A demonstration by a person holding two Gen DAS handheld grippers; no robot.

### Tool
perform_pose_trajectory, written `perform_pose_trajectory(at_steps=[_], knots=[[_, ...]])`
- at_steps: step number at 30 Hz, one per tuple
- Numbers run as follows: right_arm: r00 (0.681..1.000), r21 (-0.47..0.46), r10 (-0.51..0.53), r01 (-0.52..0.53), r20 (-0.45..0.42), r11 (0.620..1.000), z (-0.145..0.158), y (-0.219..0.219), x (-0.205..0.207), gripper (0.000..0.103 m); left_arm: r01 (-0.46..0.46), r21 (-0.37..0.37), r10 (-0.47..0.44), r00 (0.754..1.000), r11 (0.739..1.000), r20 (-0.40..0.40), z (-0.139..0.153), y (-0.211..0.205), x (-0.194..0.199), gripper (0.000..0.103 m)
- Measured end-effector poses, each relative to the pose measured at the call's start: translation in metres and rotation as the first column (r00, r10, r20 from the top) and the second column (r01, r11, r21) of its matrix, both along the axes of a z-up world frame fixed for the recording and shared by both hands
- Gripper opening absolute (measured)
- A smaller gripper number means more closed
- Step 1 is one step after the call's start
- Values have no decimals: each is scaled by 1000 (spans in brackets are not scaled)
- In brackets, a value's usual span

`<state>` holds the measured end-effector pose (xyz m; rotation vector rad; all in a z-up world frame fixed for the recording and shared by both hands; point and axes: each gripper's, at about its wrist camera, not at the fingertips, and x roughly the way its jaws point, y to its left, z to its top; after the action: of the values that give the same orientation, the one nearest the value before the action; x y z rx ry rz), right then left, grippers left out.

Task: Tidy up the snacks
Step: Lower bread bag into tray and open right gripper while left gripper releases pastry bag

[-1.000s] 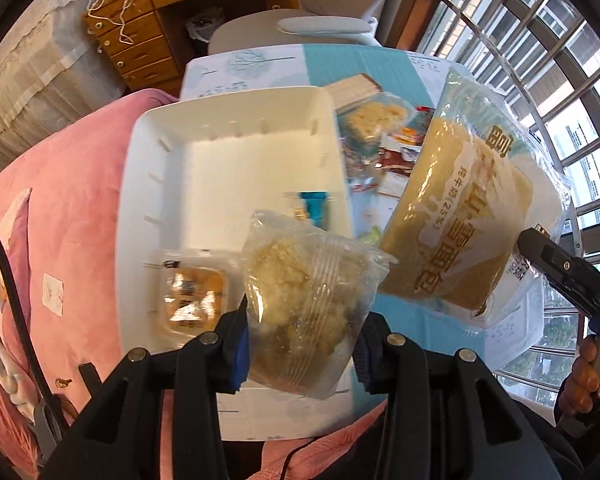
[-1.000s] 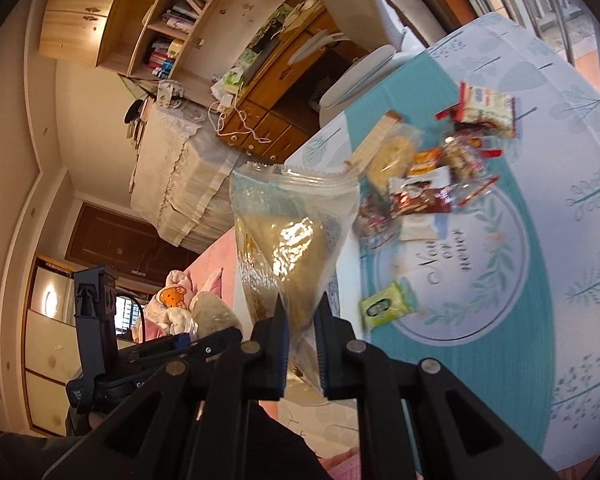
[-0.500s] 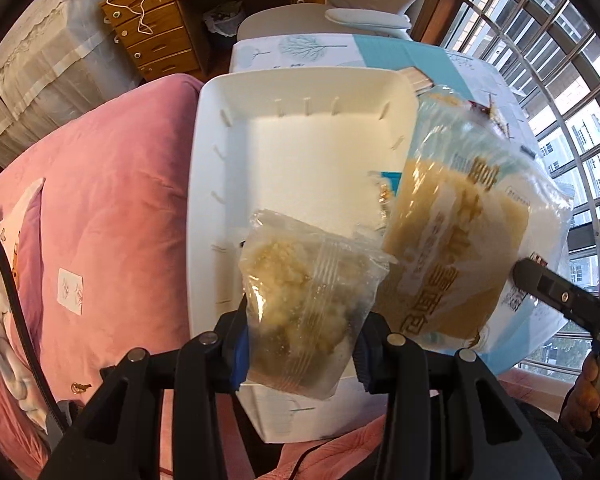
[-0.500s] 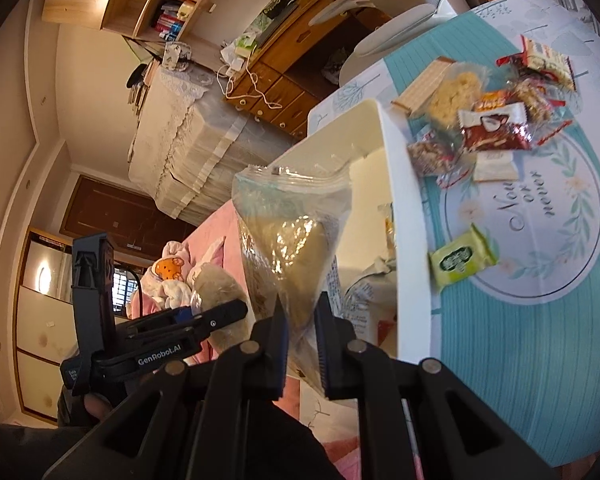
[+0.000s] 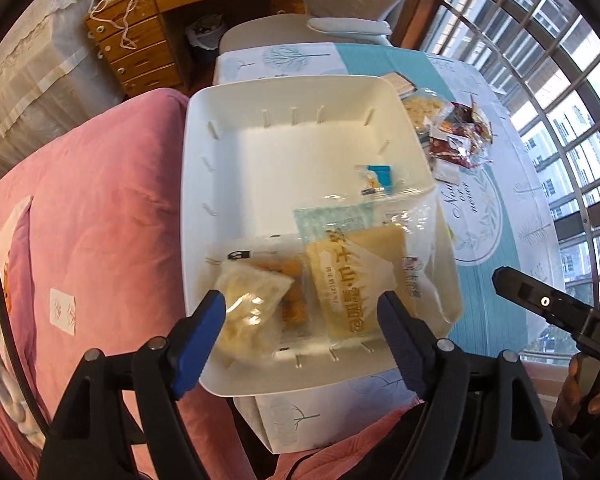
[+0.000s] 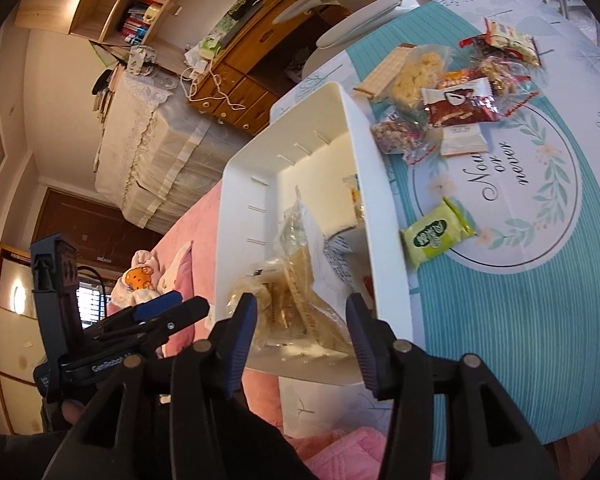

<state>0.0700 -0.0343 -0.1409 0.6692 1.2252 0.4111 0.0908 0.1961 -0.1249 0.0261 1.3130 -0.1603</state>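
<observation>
**Both packets dropped into the white bin**

Down they go: since the earlier frames both packets have left the tongs and landed in the white bin (image 5: 196, 184). Left tongs (image 5: 300, 312) have just been opening and stand spread, nothing pinched; the crumbly snack packet (image 5: 252, 308) lies at the bin's near wall. Right tongs (image 6: 300, 320) have just been opening too, spread and empty, with the big yellow bread bag (image 5: 356, 276) beside that packet inside the bin. More snacks, including a green packet (image 6: 436, 236), sit on the bench (image 6: 540, 312) right of the bin.
</observation>
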Motion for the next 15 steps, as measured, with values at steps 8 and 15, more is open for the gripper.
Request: perform_pose_trajectory(at_steps=[8,15], knots=[[1000,-145,-19,18,-7,989,3,-10,-15,47,84,-65,-83,996,994,6,-1,-29,0,77],[1000,-356,-24,22,0,934,8,-32,-30,49,138,-129,-141,990,982,-10,-5,-64,3,77]])
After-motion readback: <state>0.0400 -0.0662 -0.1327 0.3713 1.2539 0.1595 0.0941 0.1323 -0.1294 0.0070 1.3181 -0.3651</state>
